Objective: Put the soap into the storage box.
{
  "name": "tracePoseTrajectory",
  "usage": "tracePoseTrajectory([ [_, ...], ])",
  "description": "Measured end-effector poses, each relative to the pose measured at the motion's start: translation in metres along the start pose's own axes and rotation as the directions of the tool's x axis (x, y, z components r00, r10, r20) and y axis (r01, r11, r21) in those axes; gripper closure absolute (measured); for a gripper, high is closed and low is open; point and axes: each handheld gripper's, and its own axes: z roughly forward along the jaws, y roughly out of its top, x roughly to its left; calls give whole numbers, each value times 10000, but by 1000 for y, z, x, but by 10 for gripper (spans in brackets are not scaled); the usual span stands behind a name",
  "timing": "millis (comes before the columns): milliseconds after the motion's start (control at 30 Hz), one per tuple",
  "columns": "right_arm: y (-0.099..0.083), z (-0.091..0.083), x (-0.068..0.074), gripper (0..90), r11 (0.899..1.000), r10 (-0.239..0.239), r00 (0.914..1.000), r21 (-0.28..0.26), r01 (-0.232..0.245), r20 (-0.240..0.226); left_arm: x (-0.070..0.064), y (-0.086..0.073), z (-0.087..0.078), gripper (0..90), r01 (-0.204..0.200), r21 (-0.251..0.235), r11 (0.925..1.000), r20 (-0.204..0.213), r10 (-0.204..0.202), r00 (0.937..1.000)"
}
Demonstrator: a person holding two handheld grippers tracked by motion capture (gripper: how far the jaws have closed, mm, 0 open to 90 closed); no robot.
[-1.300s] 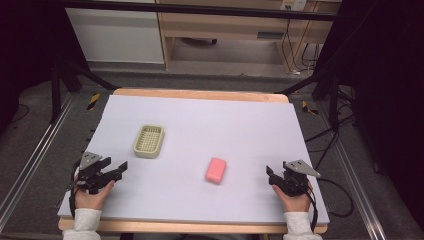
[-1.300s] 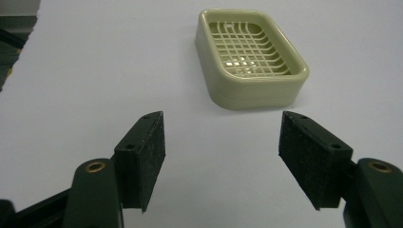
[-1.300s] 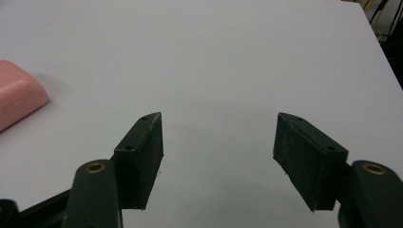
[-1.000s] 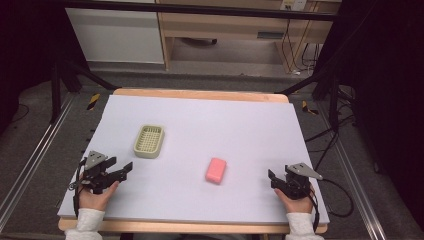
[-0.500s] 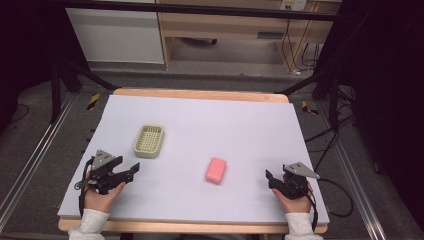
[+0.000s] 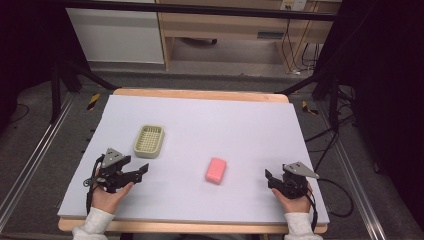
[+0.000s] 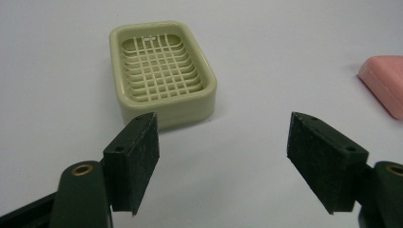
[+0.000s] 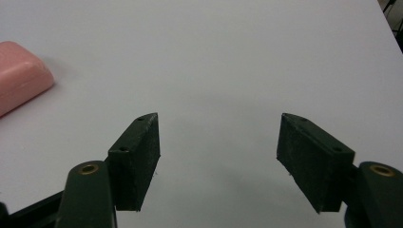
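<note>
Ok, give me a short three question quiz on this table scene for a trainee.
1. True or false: the pink soap bar already lies inside the green soap dish.
2. Which gripper is nearer the dish? A) left gripper B) right gripper C) both equally near
3. Fill in: in both gripper views the black fingers stand ____, with nothing between them.

Key:
1. False. The bar lies on the white table, apart from the dish.
2. A.
3. Open.
</note>
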Motion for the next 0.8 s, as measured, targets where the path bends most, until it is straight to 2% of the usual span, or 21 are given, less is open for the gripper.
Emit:
tracePoseTrajectory([
  [333, 3, 0, 2, 314, 10000, -69, 10000, -22, 69, 28, -17, 17, 9, 246, -461, 50, 9989, 263, 460, 9986],
  [667, 4, 0, 2, 313, 9999, -104, 9999, 8, 104, 64, -30, 34, 11, 245, -469, -257, 9986, 364, 479, 9982],
  [800, 4, 1, 2, 323, 9999, -105, 9999, 93, 105, 1, -38, 44, 13, 246, -734, -276, 9969, 463, 746, 9961],
])
